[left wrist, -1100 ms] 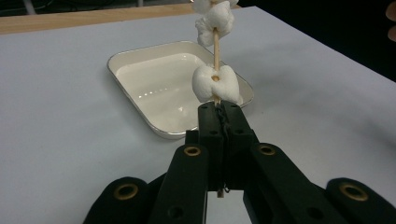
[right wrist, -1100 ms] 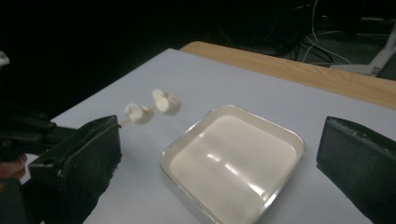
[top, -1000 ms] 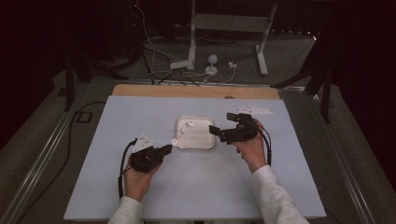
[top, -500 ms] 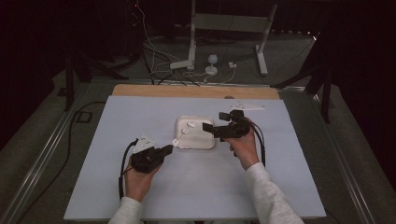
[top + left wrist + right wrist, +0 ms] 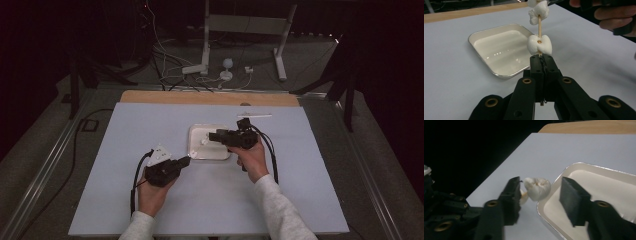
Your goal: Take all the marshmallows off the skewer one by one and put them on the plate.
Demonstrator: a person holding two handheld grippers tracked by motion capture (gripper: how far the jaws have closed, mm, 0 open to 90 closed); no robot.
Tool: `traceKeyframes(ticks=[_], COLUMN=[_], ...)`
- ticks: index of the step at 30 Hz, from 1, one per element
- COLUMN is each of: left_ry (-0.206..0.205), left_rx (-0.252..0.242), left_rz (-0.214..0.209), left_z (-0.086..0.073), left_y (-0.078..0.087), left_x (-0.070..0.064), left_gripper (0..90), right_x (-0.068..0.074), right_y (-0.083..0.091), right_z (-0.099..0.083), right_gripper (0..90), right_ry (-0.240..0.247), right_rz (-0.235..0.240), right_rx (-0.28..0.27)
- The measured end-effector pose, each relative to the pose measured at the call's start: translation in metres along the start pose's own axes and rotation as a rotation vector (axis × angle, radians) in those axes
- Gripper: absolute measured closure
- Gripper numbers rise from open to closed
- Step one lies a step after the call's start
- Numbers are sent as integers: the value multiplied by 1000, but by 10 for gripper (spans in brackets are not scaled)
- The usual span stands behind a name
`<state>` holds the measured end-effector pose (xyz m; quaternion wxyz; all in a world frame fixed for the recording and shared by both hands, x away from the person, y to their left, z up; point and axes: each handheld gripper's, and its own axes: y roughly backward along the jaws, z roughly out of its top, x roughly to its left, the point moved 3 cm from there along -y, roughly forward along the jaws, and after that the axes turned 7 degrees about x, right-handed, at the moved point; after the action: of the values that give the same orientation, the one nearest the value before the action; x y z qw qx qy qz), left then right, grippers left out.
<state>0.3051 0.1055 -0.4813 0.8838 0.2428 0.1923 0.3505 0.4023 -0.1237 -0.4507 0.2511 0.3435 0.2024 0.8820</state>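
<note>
Left gripper, held in the person's left hand at the near left of the table: jaws closed flat on the lower end of a thin wooden skewer, which stands up out of them in the left gripper view. Skewer: threaded with white marshmallows; the lowest marshmallow sits just above the jaw tips, a second marshmallow higher up the stick with bare wood between the two, a further one cut off by the top edge of that view. Right gripper, held in the person's right hand over the tray's right side: jaws spread wide, gripping nothing. In the right gripper view a marshmallow lies between the two open jaws, close to the left-hand one; whether it touches that jaw cannot be told. Tray: shallow, white inside, metal rim, rounded corners, resting at the middle of the pale blue table surface, with the skewer tip over its near left corner in the high view. Table: pale blue top with a wooden strip along the far edge. Beyond the table: cables on the floor and the legs of a stand.
</note>
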Motion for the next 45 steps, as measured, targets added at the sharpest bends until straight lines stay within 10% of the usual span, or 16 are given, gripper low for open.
traceKeyframes(ticks=[15,32,45], left_ry=[-21,-55,-54], left_rx=[-19,-2,8], left_rz=[-12,-6,2], left_z=[1,1,2], left_y=[0,0,2], left_x=[-3,-5,-4], left_gripper=[900,900,900], right_x=[-1,6,5], right_y=[-8,1,-2], right_z=[0,8,11], right_gripper=[711,819,827], right_ry=[-107,13,28], right_rz=[111,-87,-139], right_rx=[20,-73,-84])
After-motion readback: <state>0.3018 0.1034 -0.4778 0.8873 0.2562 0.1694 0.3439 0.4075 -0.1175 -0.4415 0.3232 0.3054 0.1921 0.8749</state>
